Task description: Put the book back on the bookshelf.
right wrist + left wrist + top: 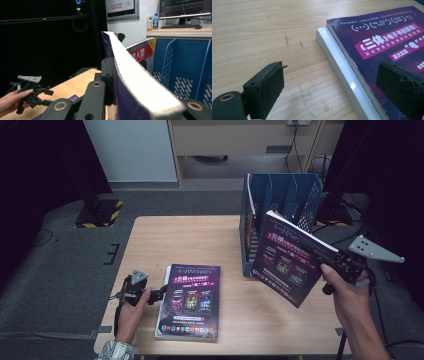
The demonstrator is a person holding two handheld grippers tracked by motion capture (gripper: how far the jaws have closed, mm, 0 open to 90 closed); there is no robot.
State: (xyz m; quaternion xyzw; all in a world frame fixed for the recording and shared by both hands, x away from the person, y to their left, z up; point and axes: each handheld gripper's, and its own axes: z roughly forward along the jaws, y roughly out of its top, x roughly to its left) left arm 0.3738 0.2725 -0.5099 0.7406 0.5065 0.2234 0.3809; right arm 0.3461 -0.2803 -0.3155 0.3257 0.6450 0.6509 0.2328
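Above the right half of the worktop (150, 235), the right tool (327, 256) is clamped on the edge of 1 book (287, 257), held clear of the surface with its purple cover tilted toward the viewer. Just behind and to the left of this book stands the blue rack (305, 190), its slots open toward the book; 1 volume already leans in a left slot. In the right gripper view the book's white page edge (135, 75) runs away from the jaws toward the rack (190, 67), so the long axis already points roughly at the dividers. The right hand is plainly the nearer to the rack. Judged from this, the coming move is a short carry forward and left, with the book turned upright so that its thin edge meets a free slot.

Beside the left edge of the stack (189, 302), which lies flat near the front edge, the left tool (161, 292) rests with jaws apart, holding nothing; 1 jaw overlaps the top cover (387, 37), the other the bare wood (262, 30).
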